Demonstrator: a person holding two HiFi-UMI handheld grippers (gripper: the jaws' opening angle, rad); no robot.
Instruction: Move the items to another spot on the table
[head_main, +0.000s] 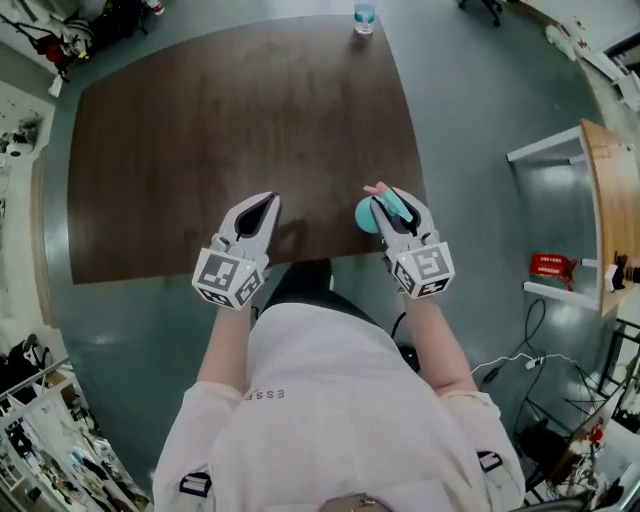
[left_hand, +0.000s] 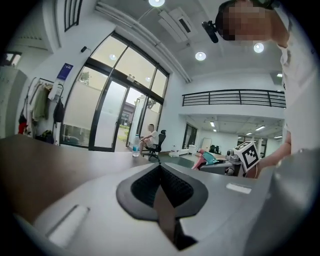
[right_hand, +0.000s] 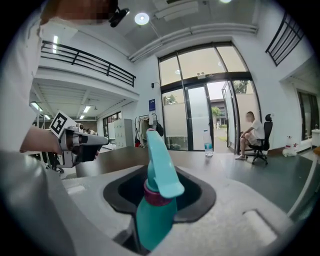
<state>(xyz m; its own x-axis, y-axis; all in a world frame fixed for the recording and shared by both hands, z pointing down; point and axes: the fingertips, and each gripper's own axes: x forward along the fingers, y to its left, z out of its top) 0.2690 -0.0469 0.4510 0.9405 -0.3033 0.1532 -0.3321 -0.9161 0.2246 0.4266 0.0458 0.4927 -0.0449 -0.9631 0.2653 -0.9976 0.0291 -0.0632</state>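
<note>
The spray bottle, teal with a dark pink collar, sits between the jaws of the right claw. They are closed part-way onto its body below the collar, and its trigger head pokes out past the jaw tips. It hangs over the near right edge of the tabletop. I cannot tell whether its base touches the wood, but it looks carried rather than standing.

The step in hand seems to be the carry to a new place. The grip is low on a smooth, rounded body, so the bottle could swivel or slip. It is best moved steadily, with the wrist kept quiet and the head kept uppermost.

The bare brown middle of the tabletop is a good target, well away from the edge. It is also well apart from the water bottle standing at the far side. Bring the base down until it bears flat on the wood, and only then ease the jaws apart. Draw the claw straight back so the trigger head does not catch a jaw and tip the bottle.

The left claw has its jaws together on nothing. It hovers over the near edge, beside the right one, and should stay clear of the path.
</note>
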